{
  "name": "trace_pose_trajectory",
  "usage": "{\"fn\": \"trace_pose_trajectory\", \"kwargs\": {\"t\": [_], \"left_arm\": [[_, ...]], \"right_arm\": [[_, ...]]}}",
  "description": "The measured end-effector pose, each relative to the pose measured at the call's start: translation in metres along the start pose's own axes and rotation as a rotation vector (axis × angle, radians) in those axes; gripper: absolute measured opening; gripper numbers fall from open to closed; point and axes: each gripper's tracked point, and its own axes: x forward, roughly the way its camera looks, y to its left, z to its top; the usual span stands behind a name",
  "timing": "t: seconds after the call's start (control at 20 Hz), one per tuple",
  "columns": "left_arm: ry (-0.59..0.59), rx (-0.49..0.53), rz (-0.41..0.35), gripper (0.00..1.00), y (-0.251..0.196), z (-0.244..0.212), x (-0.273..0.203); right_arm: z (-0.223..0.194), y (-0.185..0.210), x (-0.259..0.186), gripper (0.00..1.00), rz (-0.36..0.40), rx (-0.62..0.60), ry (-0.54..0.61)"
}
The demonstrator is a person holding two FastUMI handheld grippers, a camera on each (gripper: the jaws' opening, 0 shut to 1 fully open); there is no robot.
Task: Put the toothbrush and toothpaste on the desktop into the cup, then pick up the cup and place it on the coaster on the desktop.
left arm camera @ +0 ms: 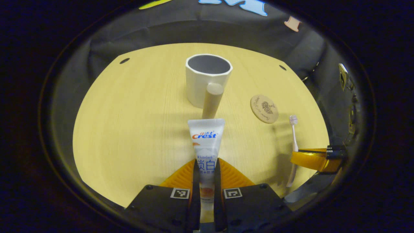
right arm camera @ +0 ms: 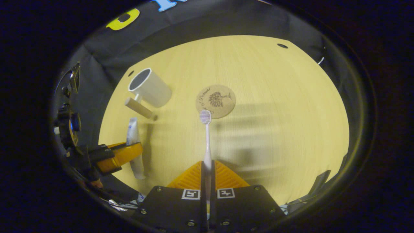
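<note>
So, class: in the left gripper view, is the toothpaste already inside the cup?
No, the toothpaste tube is clamped between the left gripper fingers, short of the empty white cup.

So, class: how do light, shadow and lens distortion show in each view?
Left gripper view: dim warm light, the desktop bulges into a curve, and the cup casts a soft shadow. Right gripper view: the same bulge, with broad blurred shadows beyond the toothbrush.

cup (left arm camera: 208,79) behind toothpaste (left arm camera: 206,145) | coaster (left arm camera: 264,108) right, toothbrush (left arm camera: 294,142) nearer
</note>
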Motion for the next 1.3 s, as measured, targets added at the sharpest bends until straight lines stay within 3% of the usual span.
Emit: {"fn": "trace_pose_trajectory", "kwargs": {"t": [0.8, 1.0, 1.3], "left_arm": [[-0.432, -0.074, 0.052, 0.24, 0.038, 0.131, -0.083], [-0.568, -0.077, 0.03, 0.24, 0.04, 0.177, -0.1], [-0.763, -0.078, -0.03, 0.23, 0.034, 0.238, -0.122]], "right_arm": [[0.125, 0.058, -0.06, 0.05, 0.168, -0.109, -0.411], [0.152, 0.064, -0.071, 0.01, 0.175, -0.124, -0.506], [0.172, 0.069, -0.081, 0.05, 0.185, -0.115, -0.578]]}}
